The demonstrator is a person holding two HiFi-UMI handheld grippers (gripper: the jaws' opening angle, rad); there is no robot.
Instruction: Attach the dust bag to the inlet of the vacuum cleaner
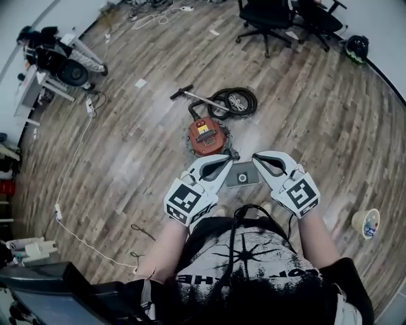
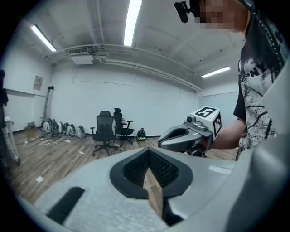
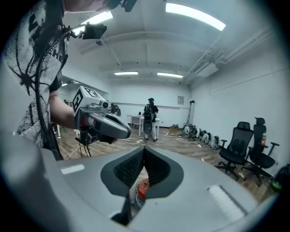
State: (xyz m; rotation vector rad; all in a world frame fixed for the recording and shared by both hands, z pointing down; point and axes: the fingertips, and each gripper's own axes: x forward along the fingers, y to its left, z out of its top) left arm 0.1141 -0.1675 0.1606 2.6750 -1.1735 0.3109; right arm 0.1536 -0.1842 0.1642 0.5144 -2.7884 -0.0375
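Holding both arms forward from my chest, forearms bare and angled inward, I keep the left gripper (image 1: 222,163) and the right gripper (image 1: 260,159) nose to nose and tipped slightly downward, marker cubes toward my body. Each gripper view shows its jaws pressed fully together with nothing between them; both grippers are closed and empty.

In the head view the dust bag (image 1: 243,174), a flat grey square with a round opening, lies on the wood-plank floor (image 1: 304,127) and appears between the two gripper tips. The red vacuum cleaner (image 1: 206,134) stands just beyond it, with its coiled black hose (image 1: 236,101) farther on.

The room is large and white-walled, lit by ceiling strip lights (image 2: 132,20). Black office chairs (image 1: 266,19) stand at the far side. A white cable (image 1: 73,165) trails along the floor at the left. In the right gripper view a person (image 3: 150,118) stands in the distance.
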